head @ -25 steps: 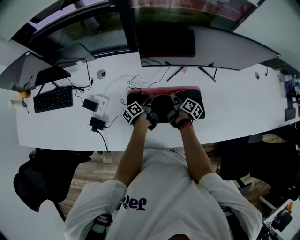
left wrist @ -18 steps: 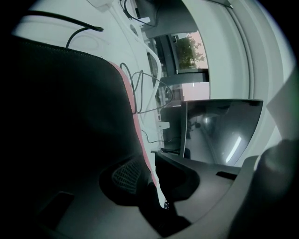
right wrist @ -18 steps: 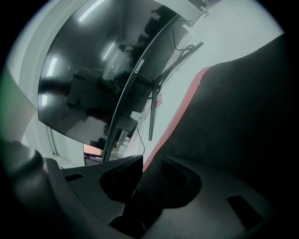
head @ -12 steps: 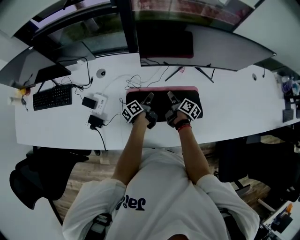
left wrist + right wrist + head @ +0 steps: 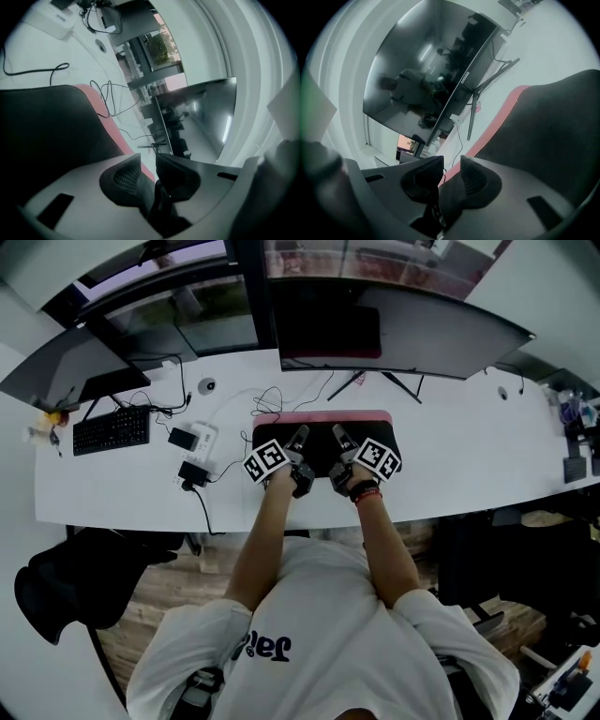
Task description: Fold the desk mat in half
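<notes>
Left claw point(image 5: 301, 434) and right claw point(image 5: 337, 433) have just opened, empty.

Light falls evenly and brightly on my white desk point(image 5: 469, 465). The dark screen point(image 5: 422, 84) shows pale, smeary reflections. Every picture bends round at the edges, and both gripper views have black corners. Up close my fingers point(image 5: 124, 180) look dim and blurry.
</notes>
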Demonstrator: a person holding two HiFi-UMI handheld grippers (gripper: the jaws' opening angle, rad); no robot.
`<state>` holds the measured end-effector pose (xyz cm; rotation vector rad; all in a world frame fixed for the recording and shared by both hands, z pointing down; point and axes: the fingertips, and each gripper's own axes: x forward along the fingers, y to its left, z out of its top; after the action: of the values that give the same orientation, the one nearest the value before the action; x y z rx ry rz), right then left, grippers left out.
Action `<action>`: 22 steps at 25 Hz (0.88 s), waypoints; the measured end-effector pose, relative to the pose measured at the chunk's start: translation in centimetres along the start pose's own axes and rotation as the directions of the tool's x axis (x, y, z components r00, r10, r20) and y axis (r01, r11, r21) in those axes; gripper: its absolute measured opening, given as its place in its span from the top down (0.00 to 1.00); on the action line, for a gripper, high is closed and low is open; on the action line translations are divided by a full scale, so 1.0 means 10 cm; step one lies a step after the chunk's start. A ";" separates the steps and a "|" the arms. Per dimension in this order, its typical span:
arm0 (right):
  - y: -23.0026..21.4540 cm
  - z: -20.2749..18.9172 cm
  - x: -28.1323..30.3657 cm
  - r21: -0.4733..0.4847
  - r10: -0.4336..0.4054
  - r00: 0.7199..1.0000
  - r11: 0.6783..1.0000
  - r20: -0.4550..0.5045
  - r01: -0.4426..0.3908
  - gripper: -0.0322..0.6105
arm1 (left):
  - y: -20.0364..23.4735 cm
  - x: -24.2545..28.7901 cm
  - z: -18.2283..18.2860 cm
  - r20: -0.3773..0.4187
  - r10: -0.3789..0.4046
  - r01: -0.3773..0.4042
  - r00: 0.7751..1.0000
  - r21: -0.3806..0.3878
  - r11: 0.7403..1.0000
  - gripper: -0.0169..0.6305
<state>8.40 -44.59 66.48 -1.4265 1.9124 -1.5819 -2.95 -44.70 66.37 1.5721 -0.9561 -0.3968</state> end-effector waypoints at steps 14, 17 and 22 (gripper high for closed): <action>0.11 -0.25 -0.54 -0.177 0.020 1.000 0.984 -0.012 -0.022 0.76 | -0.02 -0.59 -0.29 0.015 0.051 -0.052 0.999 0.128 0.990 0.83; 0.11 -0.27 -0.66 -0.228 0.003 1.000 0.974 -0.009 -0.005 0.76 | -0.04 -0.70 -0.33 0.022 0.060 -0.063 0.998 0.174 0.983 0.83; 0.06 -0.26 -0.93 -0.318 -0.038 0.999 0.947 0.009 0.039 0.76 | -0.12 -0.88 -0.39 0.034 0.080 -0.086 0.996 0.278 0.957 0.83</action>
<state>10.62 -35.59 63.59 -1.5944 2.2293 -1.3272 -5.10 -35.52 63.96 1.7766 -1.1293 -0.2269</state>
